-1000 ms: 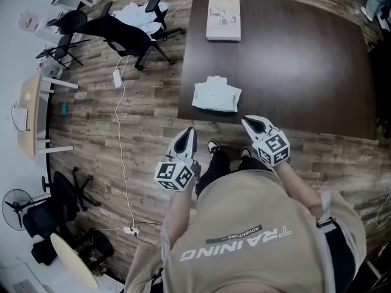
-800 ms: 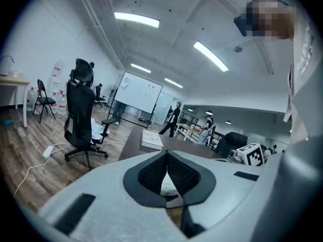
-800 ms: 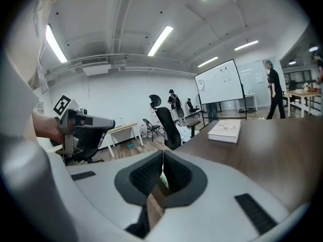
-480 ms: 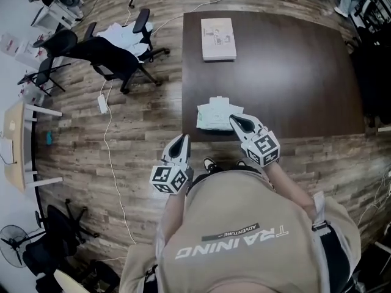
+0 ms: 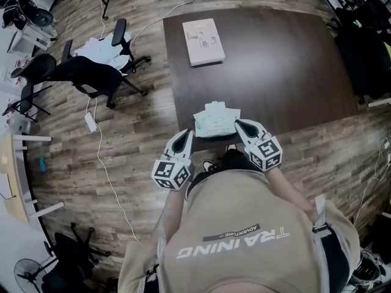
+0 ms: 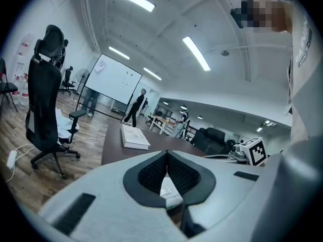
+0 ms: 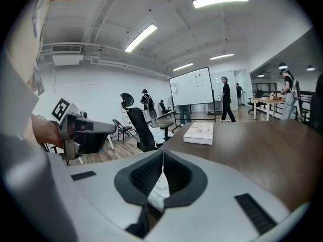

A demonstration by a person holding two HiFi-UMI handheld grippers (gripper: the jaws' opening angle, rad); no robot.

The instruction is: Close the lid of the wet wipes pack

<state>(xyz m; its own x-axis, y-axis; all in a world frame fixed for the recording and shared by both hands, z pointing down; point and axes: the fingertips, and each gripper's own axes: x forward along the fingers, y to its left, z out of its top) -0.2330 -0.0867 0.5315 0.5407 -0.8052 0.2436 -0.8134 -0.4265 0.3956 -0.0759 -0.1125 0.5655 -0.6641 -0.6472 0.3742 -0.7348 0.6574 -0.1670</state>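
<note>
One wet wipes pack (image 5: 215,119) lies at the near edge of the dark table (image 5: 287,60), directly in front of the person. Whether its lid stands open is too small to tell, and its print cannot be read. The right gripper (image 5: 239,125) is at the pack's right corner, the left gripper (image 5: 187,134) just off the table edge to the pack's left. Both are clenched on nothing, tips aimed toward the pack — probably poised to press the lid down. A white book (image 5: 203,33) lies at the far corner, well apart. The shirt (image 5: 244,224) reads "TRAINING ADVENTURE".
</note>
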